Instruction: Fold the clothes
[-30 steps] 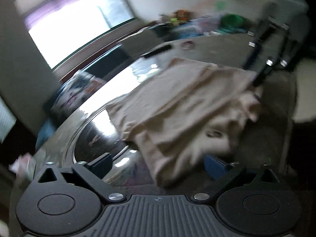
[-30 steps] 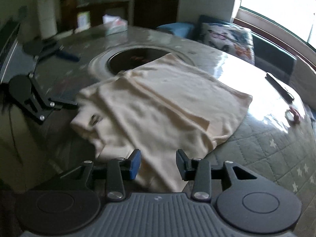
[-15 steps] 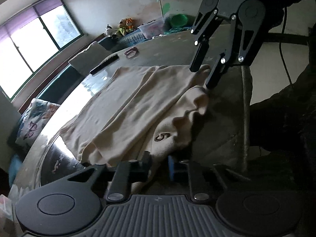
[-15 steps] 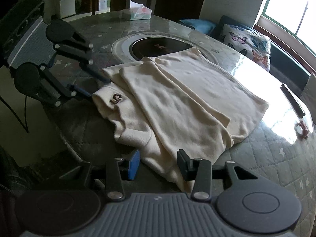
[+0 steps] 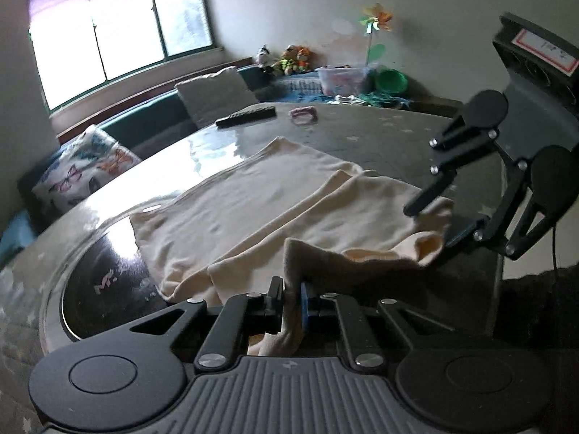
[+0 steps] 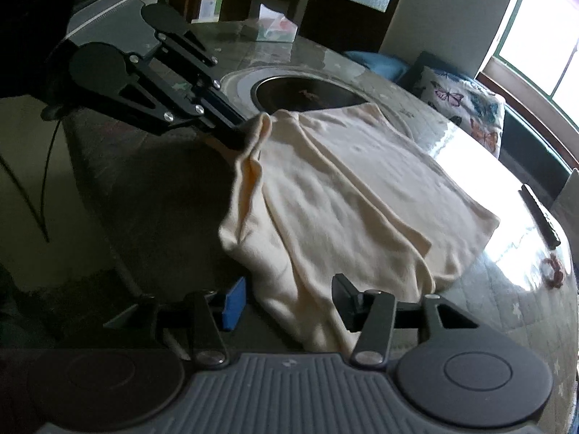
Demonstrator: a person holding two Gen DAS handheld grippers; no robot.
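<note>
Cloth of the cream garment (image 6: pixel 362 195) looked soft, light and limp as it lay partly folded on the round glass-topped table (image 6: pixel 506 307), so I judged its near edge and corners the best places to take it. My left gripper (image 5: pixel 290 294) was closing on the bunched near corner, fabric pinched between its pads. My right gripper (image 6: pixel 287 302) was opening, straddling the other near corner without pressing it.

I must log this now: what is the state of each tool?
Left tool: closing, pads pinching the shirt edge.
Right tool: opening, shirt edge between its jaws, not gripped.
</note>
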